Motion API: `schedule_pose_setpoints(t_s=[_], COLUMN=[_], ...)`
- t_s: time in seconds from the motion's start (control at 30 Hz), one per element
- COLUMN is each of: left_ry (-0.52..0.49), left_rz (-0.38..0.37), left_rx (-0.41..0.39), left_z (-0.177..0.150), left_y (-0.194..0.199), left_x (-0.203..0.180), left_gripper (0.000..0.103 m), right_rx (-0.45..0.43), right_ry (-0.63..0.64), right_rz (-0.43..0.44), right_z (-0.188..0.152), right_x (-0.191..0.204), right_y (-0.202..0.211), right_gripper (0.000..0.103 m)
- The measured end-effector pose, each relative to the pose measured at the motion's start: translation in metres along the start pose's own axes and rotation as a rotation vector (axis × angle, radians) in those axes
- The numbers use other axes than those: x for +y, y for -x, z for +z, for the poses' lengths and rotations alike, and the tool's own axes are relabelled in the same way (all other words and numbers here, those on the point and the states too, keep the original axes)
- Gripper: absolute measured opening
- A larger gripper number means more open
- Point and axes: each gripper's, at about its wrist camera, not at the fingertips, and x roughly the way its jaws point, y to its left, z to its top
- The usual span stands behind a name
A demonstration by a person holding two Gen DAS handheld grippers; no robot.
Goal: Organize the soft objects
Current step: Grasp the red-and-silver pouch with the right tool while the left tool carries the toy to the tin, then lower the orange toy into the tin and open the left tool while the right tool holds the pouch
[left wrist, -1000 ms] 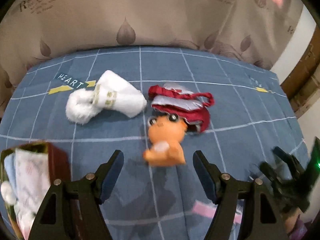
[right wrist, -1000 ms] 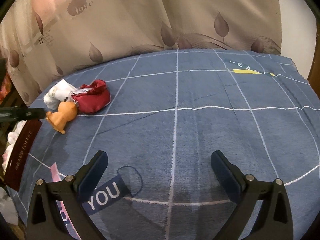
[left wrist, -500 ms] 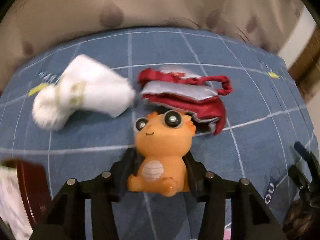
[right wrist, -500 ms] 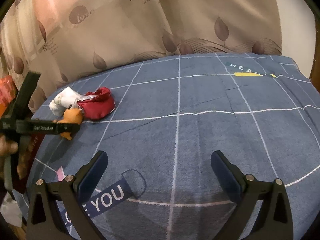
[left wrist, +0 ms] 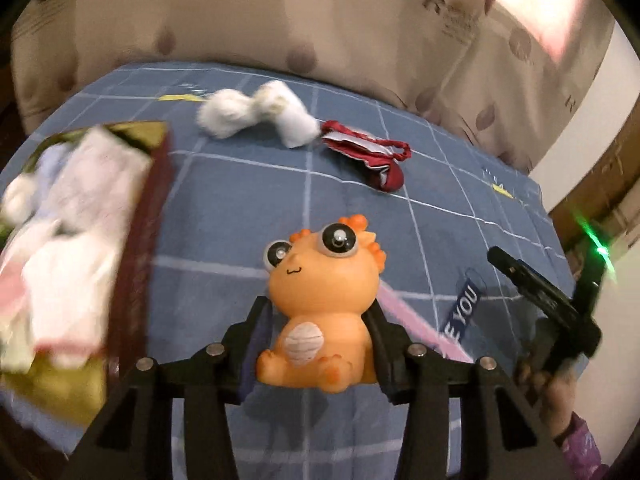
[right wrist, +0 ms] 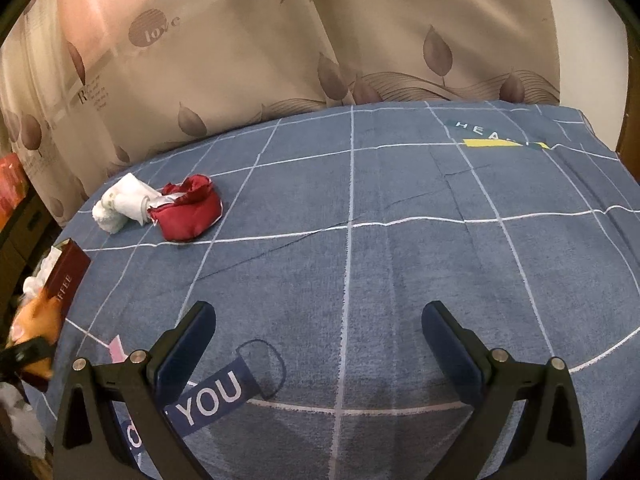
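My left gripper (left wrist: 316, 324) is shut on an orange big-eyed toy creature (left wrist: 320, 296) and holds it above the blue bedspread, beside a dark red box (left wrist: 140, 240) full of soft white and pink items. A white rolled sock (left wrist: 256, 116) and a red and silver pouch (left wrist: 368, 156) lie farther back on the bed. My right gripper (right wrist: 320, 332) is open and empty over the bedspread. In the right wrist view the sock (right wrist: 120, 204) and pouch (right wrist: 188, 212) lie at the left, the box (right wrist: 66, 276) at the left edge, and the orange toy (right wrist: 34, 320) shows beside it.
The blue checked bedspread (right wrist: 400, 240) covers the bed, with a "YOU" patch (right wrist: 212, 396) near my right gripper. A beige leaf-print curtain (right wrist: 320, 40) hangs behind the bed. The other gripper (left wrist: 552, 304) shows at the right of the left wrist view.
My left gripper closed on the orange toy, lifted it and carried it left toward the red box. The right gripper has hardly moved.
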Motion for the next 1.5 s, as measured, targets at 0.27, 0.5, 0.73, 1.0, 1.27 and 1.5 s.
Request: schedule_pose_setpoints(t_s=[0.27, 0.5, 0.73, 1.0, 1.27, 1.5], left_ry=[-0.009, 0.065, 0.126, 0.162, 0.128, -0.050], left_rz=[0.046, 0.063, 0.083, 0.165, 0.165, 0.214], left_rx=[-0.074, -0.125, -0.155, -0.181, -0.148, -0.127], left_z=[-0.027, -0.025, -0.019, -0.022, -0.013, 0.038], left_y=[0.061, 0.095, 0.114, 0.133, 0.121, 0.069], left_x=[0.022, 0.055, 0.084, 0.111, 0.129, 0.122], left_gripper=[0.048, 0.049, 0.049, 0.050, 0.050, 0.050], right_rx=[0.009, 0.073, 0.142, 0.227, 0.171, 0.185], right_ry=[0.277, 0.574, 0.682, 0.413, 0.165, 0.115], right_rz=[0.158, 0.129, 0.054, 0.179, 0.355, 0.354], right_z=[0.024, 0.058, 0.078, 0.081, 0.005, -0.031], right_x=[0.067, 0.147, 0.172, 0.140, 0.103, 0.095], right_y=[-0.005, -0.060, -0.117, -0.101, -0.005, 0.019], right_gripper=[0.101, 0.100, 0.069, 0.021, 0.021, 0.021])
